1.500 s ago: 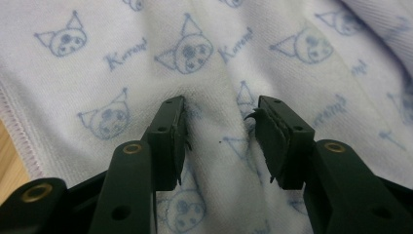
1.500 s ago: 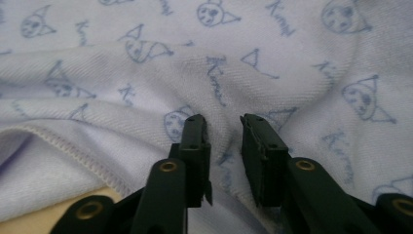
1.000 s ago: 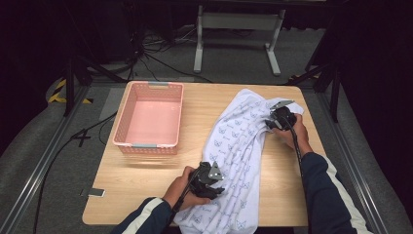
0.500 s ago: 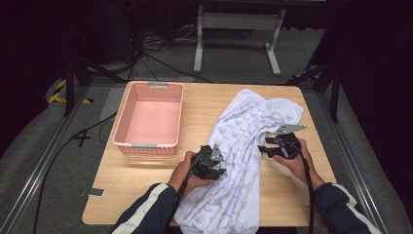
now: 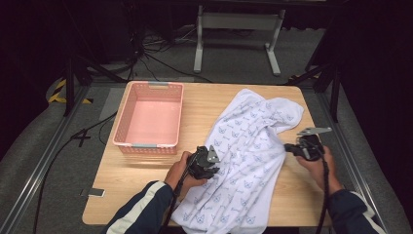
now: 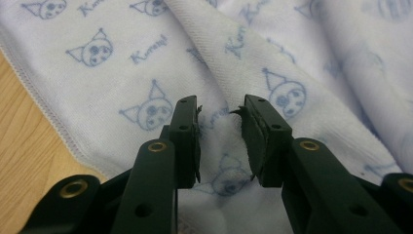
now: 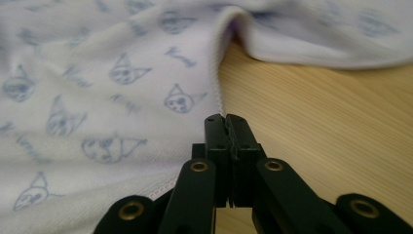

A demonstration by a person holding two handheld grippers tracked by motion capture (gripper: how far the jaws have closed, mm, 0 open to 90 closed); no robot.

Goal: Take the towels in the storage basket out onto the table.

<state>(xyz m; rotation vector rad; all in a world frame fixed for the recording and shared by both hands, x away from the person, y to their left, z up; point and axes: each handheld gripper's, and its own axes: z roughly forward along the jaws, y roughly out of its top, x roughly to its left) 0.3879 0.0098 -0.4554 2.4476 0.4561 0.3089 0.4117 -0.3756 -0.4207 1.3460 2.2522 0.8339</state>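
Note:
A white towel (image 5: 253, 141) printed with blue cat faces lies crumpled across the right half of the wooden table (image 5: 204, 105). My left gripper (image 5: 213, 166) rests on the towel's left side. Its jaws (image 6: 221, 114) have just been closing and stand apart, with a raised fold of towel (image 6: 146, 58) between them and a gap at the pads. My right gripper (image 5: 288, 146) is at the towel's right edge. Its jaws (image 7: 226, 119) have just closed and are shut where the hem of the towel (image 7: 97, 73) meets their tips.
A pink plastic basket (image 5: 148, 145) stands on the left half of the table. A small grey object (image 5: 92, 192) lies at the table's front left edge. Bare wood (image 7: 316, 107) lies right of the towel. Cables and a metal stand are on the floor beyond.
My right hand has come from the towel's far right corner toward the person along its right edge, and its jaws have shut. The left hand shifted slightly away onto the towel.

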